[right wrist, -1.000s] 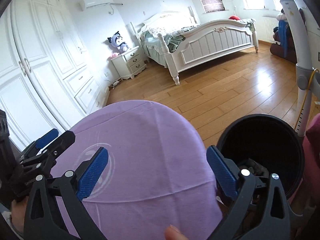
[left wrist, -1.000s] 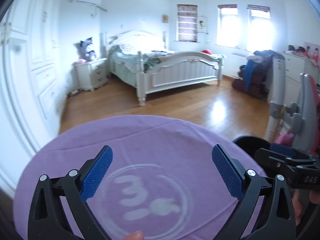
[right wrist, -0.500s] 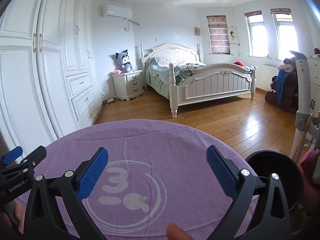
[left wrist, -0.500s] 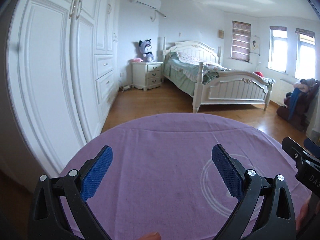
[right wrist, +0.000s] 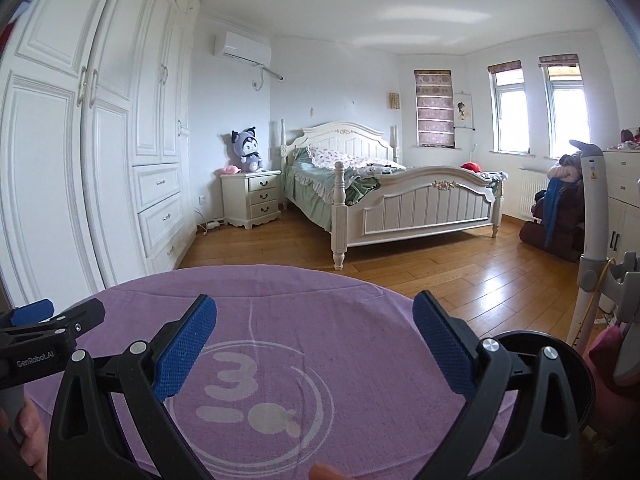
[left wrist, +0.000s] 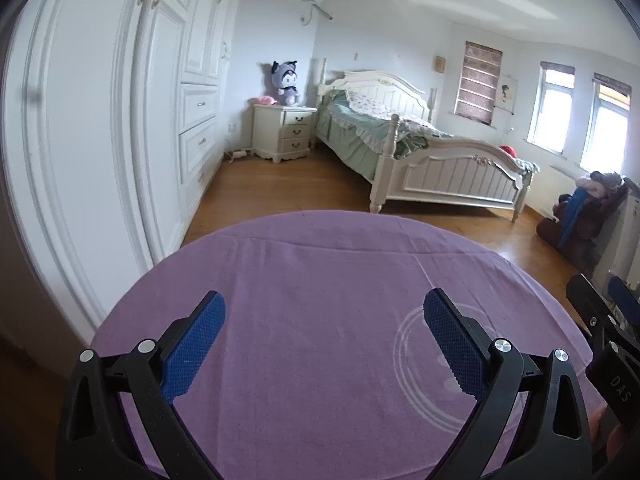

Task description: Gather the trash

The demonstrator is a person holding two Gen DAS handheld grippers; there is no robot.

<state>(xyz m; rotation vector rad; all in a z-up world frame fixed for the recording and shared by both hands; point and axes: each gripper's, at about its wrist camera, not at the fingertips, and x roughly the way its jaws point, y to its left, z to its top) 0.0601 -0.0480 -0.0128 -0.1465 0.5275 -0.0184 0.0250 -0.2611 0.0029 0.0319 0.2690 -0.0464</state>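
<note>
Two spread-wide, empty tools, left gripper (left wrist: 324, 316) marked "GenRobot.AI", right gripper (right wrist: 314, 322), purple cloth (right wrist: 320, 320) printed "3"

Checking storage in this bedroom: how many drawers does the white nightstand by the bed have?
3, stacked vertically on the nightstand front: top drawer, middle drawer, bottom drawer. Each carries a dark handle. The nightstand's other sides are hidden.

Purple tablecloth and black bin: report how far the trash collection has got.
Done: no trash shows on the purple tablecloth. In hand: nothing; the left gripper and right gripper are both open and empty. Left: can't confirm; the black bin is mostly hidden, contents unseen.
</note>
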